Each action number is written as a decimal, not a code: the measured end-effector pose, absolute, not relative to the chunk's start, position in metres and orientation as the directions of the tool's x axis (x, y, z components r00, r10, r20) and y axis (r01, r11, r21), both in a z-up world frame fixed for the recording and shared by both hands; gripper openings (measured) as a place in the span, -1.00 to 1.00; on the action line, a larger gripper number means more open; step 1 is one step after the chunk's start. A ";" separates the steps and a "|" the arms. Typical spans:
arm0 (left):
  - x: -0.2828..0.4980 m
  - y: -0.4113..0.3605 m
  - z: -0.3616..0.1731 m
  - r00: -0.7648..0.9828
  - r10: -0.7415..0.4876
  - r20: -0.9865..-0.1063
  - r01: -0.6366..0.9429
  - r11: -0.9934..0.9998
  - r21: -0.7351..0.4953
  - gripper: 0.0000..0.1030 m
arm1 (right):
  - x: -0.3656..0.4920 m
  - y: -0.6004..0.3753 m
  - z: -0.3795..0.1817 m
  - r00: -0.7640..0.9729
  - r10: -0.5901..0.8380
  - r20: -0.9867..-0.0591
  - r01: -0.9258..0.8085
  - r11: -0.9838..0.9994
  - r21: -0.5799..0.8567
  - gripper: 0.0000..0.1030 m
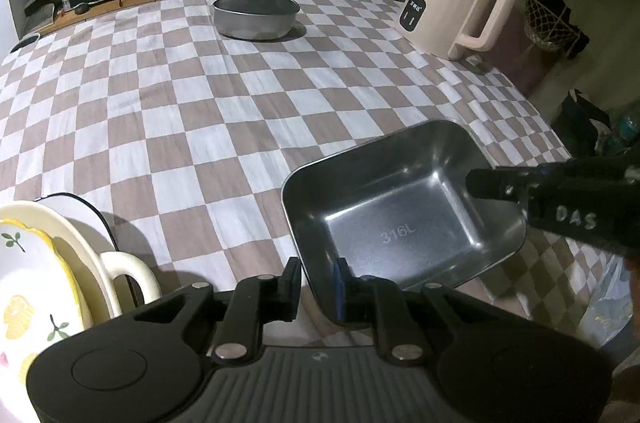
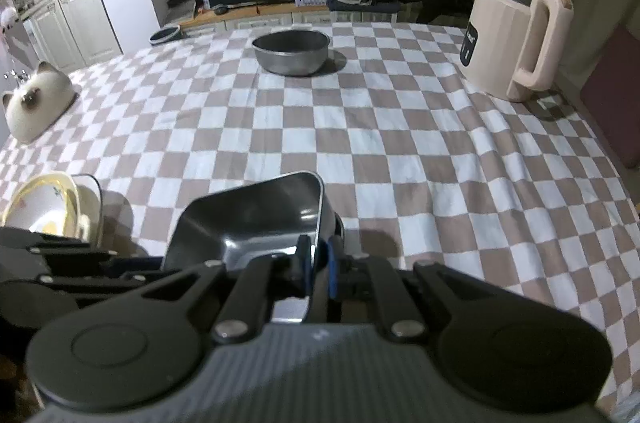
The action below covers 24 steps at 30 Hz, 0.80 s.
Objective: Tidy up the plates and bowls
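Steel tray, lower centre, is pinched at its rim by both the left gripper and right gripper. One steel bowl upper centre; kettle upper right; perhaps three stacked dishes lower left.

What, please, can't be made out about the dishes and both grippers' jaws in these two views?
- Stacked ceramic plates: cut off by the left wrist view's edge and that gripper's body; count unclear.
- Rectangular steel tray: underside hidden, so resting or lifted is unclear.
- Right gripper: its pads' contact on the tray rim is hidden.
- Round steel bowl: interior too dark.
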State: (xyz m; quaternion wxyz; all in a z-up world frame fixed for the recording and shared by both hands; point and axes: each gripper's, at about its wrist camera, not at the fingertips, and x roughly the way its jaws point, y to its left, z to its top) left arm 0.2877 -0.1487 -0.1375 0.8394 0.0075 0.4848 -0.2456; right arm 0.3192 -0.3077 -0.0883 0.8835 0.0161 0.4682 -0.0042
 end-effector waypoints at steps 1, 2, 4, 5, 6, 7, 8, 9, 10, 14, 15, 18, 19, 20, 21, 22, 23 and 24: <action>0.288 -0.149 -0.138 0.409 -0.404 -0.818 0.419 0.880 -0.226 -0.66 | 0.321 -0.308 -0.090 0.554 0.002 -0.833 0.023 1.000 0.018 -0.83; 0.288 -0.149 -0.138 0.410 -0.404 -0.818 0.420 0.879 -0.224 -0.66 | 0.322 -0.309 -0.091 0.548 0.000 -0.837 0.023 1.000 0.016 -0.85; 0.288 -0.149 -0.138 0.408 -0.407 -0.817 0.421 0.878 -0.227 -0.63 | 0.325 -0.309 -0.095 0.535 -0.003 -0.845 0.027 1.000 0.013 -0.86; 0.289 -0.149 -0.138 0.408 -0.409 -0.817 0.421 0.878 -0.229 -0.60 | 0.326 -0.309 -0.096 0.531 -0.005 -0.847 0.029 0.999 0.013 -0.87; 0.289 -0.149 -0.138 0.407 -0.410 -0.816 0.422 0.877 -0.230 -0.58 | 0.327 -0.309 -0.098 0.526 -0.007 -0.850 0.031 0.999 0.011 -0.88; 0.288 -0.150 -0.138 0.407 -0.410 -0.816 0.424 0.876 -0.229 -0.58 | 0.329 -0.309 -0.099 0.520 -0.010 -0.854 0.032 0.999 0.008 -0.89; 0.287 -0.150 -0.138 0.408 -0.410 -0.816 0.426 0.876 -0.227 -0.58 | 0.329 -0.308 -0.101 0.515 -0.012 -0.857 0.032 0.999 0.004 -0.90; 0.287 -0.150 -0.137 0.408 -0.410 -0.816 0.427 0.876 -0.226 -0.58 | 0.330 -0.308 -0.102 0.509 -0.014 -0.861 0.032 0.999 0.003 -0.91; 0.287 -0.150 -0.137 0.408 -0.410 -0.816 0.426 0.876 -0.227 -0.58 | 0.331 -0.308 -0.104 0.502 -0.011 -0.865 0.035 0.999 0.007 -0.91; 0.287 -0.150 -0.137 0.406 -0.415 -0.814 0.428 0.874 -0.232 -0.58 | 0.335 -0.313 -0.108 0.482 0.008 -0.876 0.052 0.998 0.037 -0.93; 0.287 -0.150 -0.137 0.406 -0.415 -0.814 0.428 0.873 -0.232 -0.58 | 0.336 -0.313 -0.109 0.479 0.007 -0.878 0.053 0.998 0.037 -0.93; 0.287 -0.150 -0.137 0.405 -0.417 -0.814 0.429 0.872 -0.234 -0.58 | 0.337 -0.312 -0.112 0.473 -0.001 -0.881 0.047 0.999 0.024 -0.93; 0.287 -0.149 -0.137 0.405 -0.417 -0.814 0.430 0.872 -0.233 -0.58 | 0.338 -0.311 -0.113 0.473 -0.002 -0.881 0.046 0.999 0.023 -0.93; 0.287 -0.149 -0.137 0.406 -0.418 -0.813 0.431 0.872 -0.233 -0.59 | 0.338 -0.311 -0.113 0.474 0.000 -0.881 0.048 0.999 0.025 -0.93; 0.287 -0.148 -0.137 0.410 -0.414 -0.813 0.425 0.875 -0.231 -0.59 | 0.338 -0.313 -0.113 0.474 0.003 -0.881 0.052 0.998 0.032 -0.94; 0.287 -0.148 -0.137 0.416 -0.406 -0.814 0.419 0.880 -0.225 -0.59 | 0.339 -0.314 -0.114 0.472 0.008 -0.882 0.059 0.997 0.040 -0.94; 0.288 -0.147 -0.137 0.420 -0.394 -0.818 0.414 0.885 -0.214 -0.59 | 0.339 -0.316 -0.114 0.471 0.012 -0.882 0.064 0.997 0.048 -0.94; 0.289 -0.146 -0.138 0.421 -0.387 -0.820 0.409 0.888 -0.210 -0.55 | 0.338 -0.317 -0.114 0.471 0.016 -0.882 0.067 0.996 0.053 -0.95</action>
